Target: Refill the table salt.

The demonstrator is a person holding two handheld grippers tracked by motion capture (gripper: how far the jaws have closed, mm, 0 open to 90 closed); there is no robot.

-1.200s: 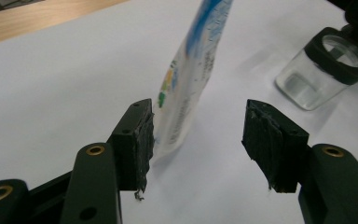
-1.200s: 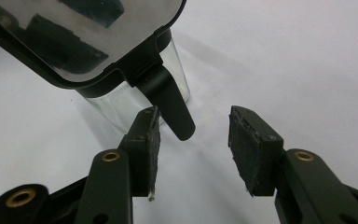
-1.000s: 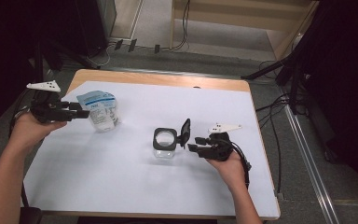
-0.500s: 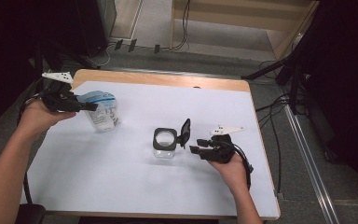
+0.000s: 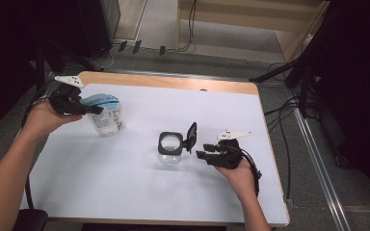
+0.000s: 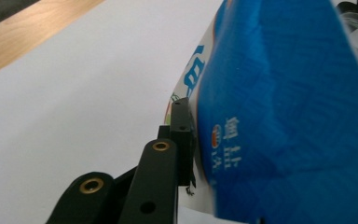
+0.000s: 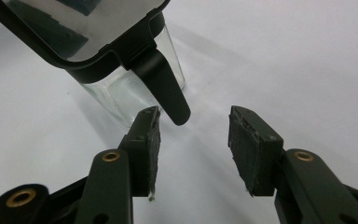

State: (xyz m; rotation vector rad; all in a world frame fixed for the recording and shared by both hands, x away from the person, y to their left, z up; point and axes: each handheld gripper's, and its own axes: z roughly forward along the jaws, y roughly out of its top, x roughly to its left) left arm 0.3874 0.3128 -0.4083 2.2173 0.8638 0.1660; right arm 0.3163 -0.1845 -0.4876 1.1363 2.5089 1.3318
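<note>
Bag (image 5: pixel 103 113) stands left of the jar (image 5: pixel 170 147), left claw (image 5: pixel 92 110) just closed, pinching its top; lid flipped up, right claw (image 5: pixel 201 155) spread beside jar; filling seemingly remains.

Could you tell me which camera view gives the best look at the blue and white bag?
The high view shows the blue and white bag whole, standing near the table's left edge with the left claw closed on its top. The left gripper view shows its blue printed side close up against one finger. The right gripper view faces the glass jar instead.
</note>
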